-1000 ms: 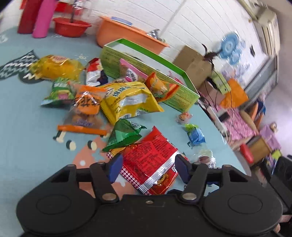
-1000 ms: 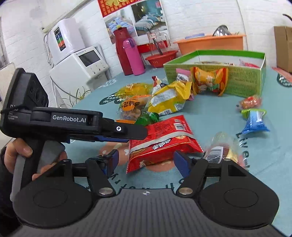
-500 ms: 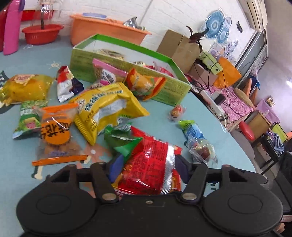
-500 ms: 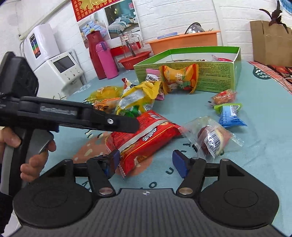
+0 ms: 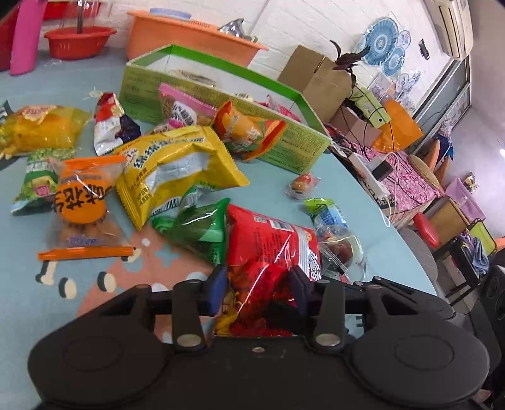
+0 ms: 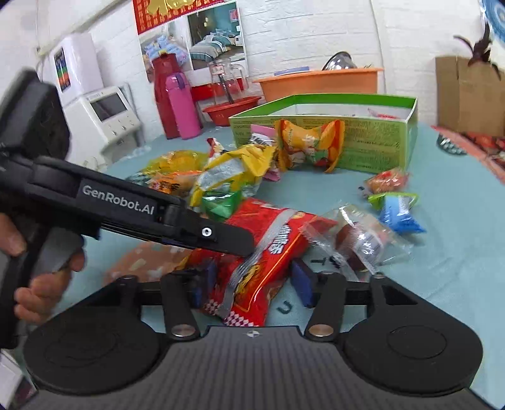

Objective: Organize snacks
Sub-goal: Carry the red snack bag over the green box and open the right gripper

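I am closing both tools on the red snack bag (image 5: 268, 239) lying on the teal worktop (image 5: 22, 252): left tool (image 5: 257, 284) pinching it, right tool (image 6: 249, 282) narrowing, contact unclear. Advise lifting evenly toward the green box (image 6: 372, 148). Room is cluttered.

White brick wall (image 6: 315, 31); air conditioner (image 5: 454, 28) high up.

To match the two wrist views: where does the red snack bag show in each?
Left wrist: the red snack bag sits low and centre, its near end between the left gripper fingers.
Right wrist: the bag lies low and centre, slanting up to the right from the right gripper.
Shared landmark: the green box behind the pile.
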A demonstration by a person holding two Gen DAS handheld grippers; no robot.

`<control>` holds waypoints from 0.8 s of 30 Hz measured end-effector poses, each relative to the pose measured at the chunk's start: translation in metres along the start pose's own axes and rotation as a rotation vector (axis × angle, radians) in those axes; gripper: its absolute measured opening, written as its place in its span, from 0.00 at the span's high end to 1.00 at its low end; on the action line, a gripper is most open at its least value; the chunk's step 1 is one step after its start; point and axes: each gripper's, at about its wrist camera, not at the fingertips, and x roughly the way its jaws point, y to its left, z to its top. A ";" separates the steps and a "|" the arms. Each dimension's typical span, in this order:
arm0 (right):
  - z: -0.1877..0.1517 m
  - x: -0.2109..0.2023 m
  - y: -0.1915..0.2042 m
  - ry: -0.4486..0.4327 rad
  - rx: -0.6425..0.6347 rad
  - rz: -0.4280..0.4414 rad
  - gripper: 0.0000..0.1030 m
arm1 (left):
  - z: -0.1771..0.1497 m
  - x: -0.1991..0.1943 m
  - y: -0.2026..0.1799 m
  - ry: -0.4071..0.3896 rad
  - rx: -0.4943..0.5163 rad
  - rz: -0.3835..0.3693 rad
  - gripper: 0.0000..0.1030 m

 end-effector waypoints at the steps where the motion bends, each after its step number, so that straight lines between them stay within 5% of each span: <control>1: 0.002 -0.003 0.000 -0.004 0.009 0.002 0.21 | 0.000 -0.006 -0.003 -0.015 0.001 0.002 0.35; 7: 0.029 -0.033 0.004 -0.149 -0.053 0.024 0.22 | 0.031 -0.043 -0.027 -0.159 0.064 -0.011 0.35; 12: 0.076 -0.030 -0.015 -0.255 -0.099 0.021 0.22 | 0.080 -0.037 -0.041 -0.249 0.090 -0.025 0.35; 24: 0.170 0.048 -0.088 -0.262 -0.036 -0.003 0.23 | 0.192 0.048 -0.016 -0.249 0.046 -0.039 0.35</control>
